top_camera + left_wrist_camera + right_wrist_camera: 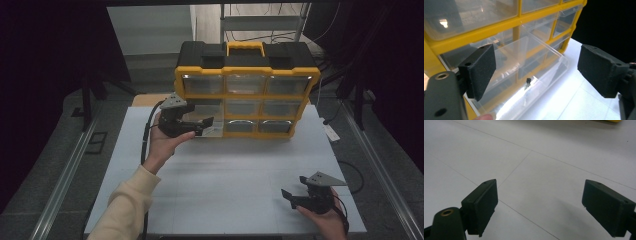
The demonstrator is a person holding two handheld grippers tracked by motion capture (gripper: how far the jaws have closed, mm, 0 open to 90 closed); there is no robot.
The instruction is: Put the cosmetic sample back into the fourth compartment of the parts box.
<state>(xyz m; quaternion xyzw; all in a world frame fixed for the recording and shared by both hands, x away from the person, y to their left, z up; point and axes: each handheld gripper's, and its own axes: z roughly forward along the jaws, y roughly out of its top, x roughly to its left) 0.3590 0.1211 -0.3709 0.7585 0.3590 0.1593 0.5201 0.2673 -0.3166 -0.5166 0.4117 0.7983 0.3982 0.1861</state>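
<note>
A yellow and black organiser (245, 95) with clear drawers stands at the back of the white table (225, 185). Its bottom-left drawer (212, 131) (524, 75) is pulled out. A small dark part (527, 82) lies inside that drawer. My left gripper (202, 125) (536, 72) is open right at the drawer, its jaws wide apart on either side of it, holding nothing. My right gripper (292, 196) (539, 207) is open too, low over bare table at the front right, nothing between its jaws.
The organiser's other drawers (242, 84) are pushed in. Metal rails (65, 175) run along both sides of the table. A shelf frame (260, 20) and cables stand behind the organiser. White table surface stretches between the two grippers.
</note>
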